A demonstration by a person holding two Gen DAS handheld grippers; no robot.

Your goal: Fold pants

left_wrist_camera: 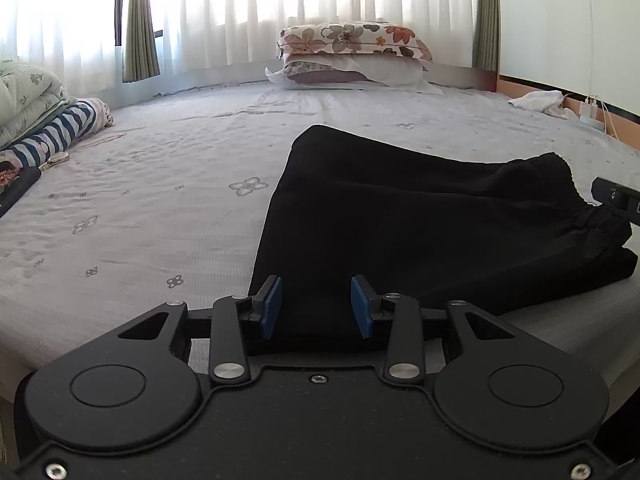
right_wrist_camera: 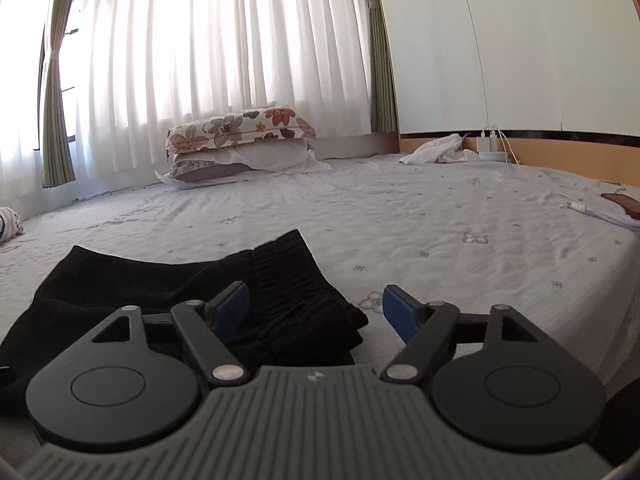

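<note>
Black pants (left_wrist_camera: pixel 420 224) lie folded on the bed near its front edge, with the gathered waistband (left_wrist_camera: pixel 592 224) to the right. My left gripper (left_wrist_camera: pixel 316 306) is open, with its blue pads just above the near edge of the pants. My right gripper (right_wrist_camera: pixel 316 312) is open wide over the waistband end (right_wrist_camera: pixel 296 292) of the pants (right_wrist_camera: pixel 132 292); the left pad is over the cloth and the right pad is over bare sheet. Part of the right gripper (left_wrist_camera: pixel 618 198) shows at the right edge of the left wrist view.
The bed has a pale flowered sheet (left_wrist_camera: pixel 160 208). Stacked pillows (left_wrist_camera: pixel 352 56) lie at the far side by the curtains. Folded quilts and a striped cloth (left_wrist_camera: pixel 52 128) sit at the left. A white cloth (right_wrist_camera: pixel 436 150) and chargers (right_wrist_camera: pixel 492 146) lie by the headboard at right.
</note>
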